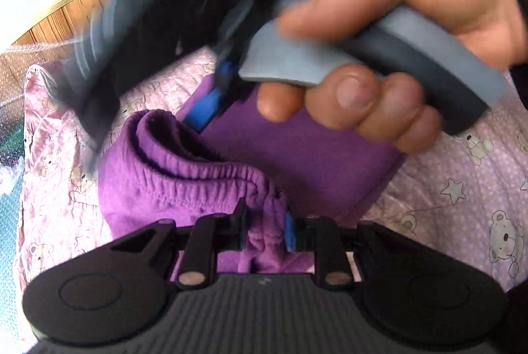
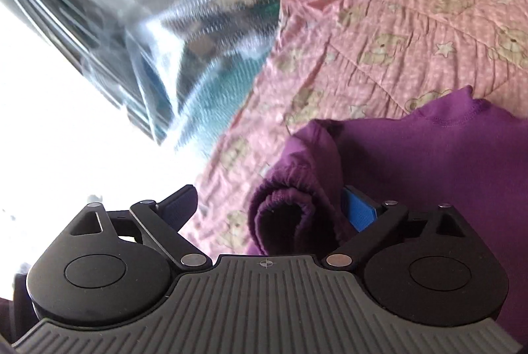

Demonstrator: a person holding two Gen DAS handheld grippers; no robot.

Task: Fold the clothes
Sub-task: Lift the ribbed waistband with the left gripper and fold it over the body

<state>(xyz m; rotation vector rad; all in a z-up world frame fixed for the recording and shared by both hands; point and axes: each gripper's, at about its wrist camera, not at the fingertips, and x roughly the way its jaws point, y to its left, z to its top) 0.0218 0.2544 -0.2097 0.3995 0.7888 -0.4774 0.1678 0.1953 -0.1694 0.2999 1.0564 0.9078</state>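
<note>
the purple garment [image 1: 204,175], seemingly shorts or trousers with an elastic waistband, lies bunched on a pink bear-print quilt [image 1: 455,202], toward the quilt's near middle, well in from its far edge where bubble wrap [image 1: 19,70] and a wooden board [image 1: 66,17] show.

the left gripper [image 1: 264,230] has its jaws drawn together, clamped on a gathered bit of the waistband at the garment's near end; pinching the elastic there gives a firm hold on a thick, ruffled edge that would otherwise slip.

the right gripper [image 2: 274,205], held in a hand [image 1: 412,33], stands with jaws wide apart, one blue pad [image 2: 358,210] against the flat purple cloth and the rolled waistband opening lying between the two fingers. that stance suits either closing on the far end of the waistband or letting it go; motion blur in both views fits either.

the cloth is partly doubled over, flat panel under the rolled band, so some fold seems formed.
</note>
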